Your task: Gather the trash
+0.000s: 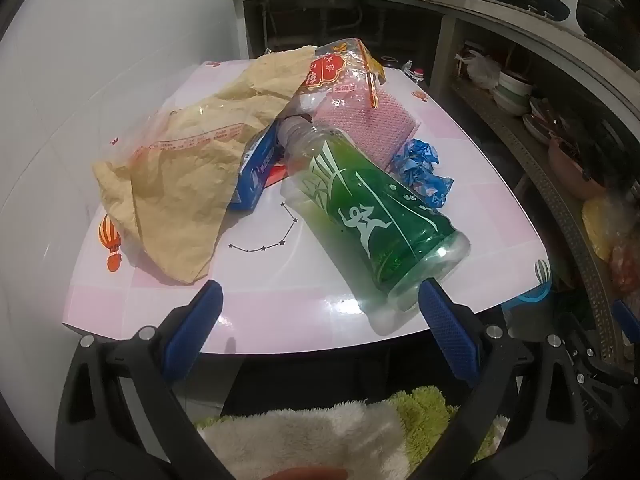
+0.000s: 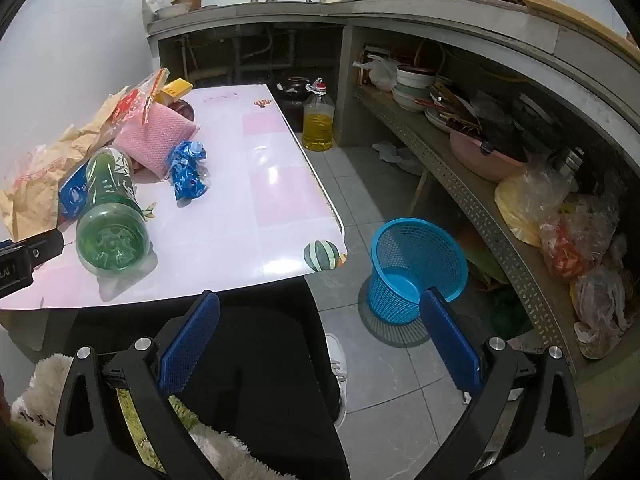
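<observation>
crinkled tan paper [image 1: 180,184] beside a smooth green plastic bottle [image 1: 372,216]; both ribbed claws gape wide, left claw [image 1: 320,332], right claw [image 2: 320,340]

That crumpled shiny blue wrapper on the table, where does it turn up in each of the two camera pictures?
Left wrist view: blue wrapper right of centre, beside the green bottle.
Right wrist view: blue wrapper left of centre, upper half.
Shared landmark: the pink sponge pack, just behind it in both.

dim indoor light | glare on table [image 1: 280,312] | fisheye-warped edges
</observation>
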Available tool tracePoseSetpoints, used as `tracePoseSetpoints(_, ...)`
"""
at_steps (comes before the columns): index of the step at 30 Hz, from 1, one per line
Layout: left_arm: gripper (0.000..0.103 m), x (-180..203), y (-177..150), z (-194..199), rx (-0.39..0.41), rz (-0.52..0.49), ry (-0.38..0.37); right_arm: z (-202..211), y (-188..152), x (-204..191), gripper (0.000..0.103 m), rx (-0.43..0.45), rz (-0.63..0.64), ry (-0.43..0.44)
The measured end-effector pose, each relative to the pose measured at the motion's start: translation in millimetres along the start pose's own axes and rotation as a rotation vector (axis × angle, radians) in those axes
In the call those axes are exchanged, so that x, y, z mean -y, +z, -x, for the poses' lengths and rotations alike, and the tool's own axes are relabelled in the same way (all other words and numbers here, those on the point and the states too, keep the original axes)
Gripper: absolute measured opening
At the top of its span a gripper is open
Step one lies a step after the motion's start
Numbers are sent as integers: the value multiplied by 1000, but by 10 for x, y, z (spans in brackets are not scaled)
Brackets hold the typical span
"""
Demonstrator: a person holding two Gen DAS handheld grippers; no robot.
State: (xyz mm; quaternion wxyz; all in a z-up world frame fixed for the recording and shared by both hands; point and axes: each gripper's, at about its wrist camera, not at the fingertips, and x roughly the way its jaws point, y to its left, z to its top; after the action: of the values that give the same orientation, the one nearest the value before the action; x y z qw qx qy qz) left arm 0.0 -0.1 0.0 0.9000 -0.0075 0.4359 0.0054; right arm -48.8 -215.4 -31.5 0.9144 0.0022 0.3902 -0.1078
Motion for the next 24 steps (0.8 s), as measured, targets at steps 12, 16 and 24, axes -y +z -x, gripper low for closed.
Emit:
tracePoseSetpoints(12, 94, 0, 0, 0, -1, 0, 0, -3, 5, -6, 97, 2, -2, 4)
tracePoseSetpoints(16, 94, 0, 0, -1, -2, 0, -1, -6, 8, -6, 97, 1, -3, 5)
tracePoseSetpoints(24, 94, 0, 0, -2, -4, 0, -1, -11, 13, -7, 97, 0, -5, 8)
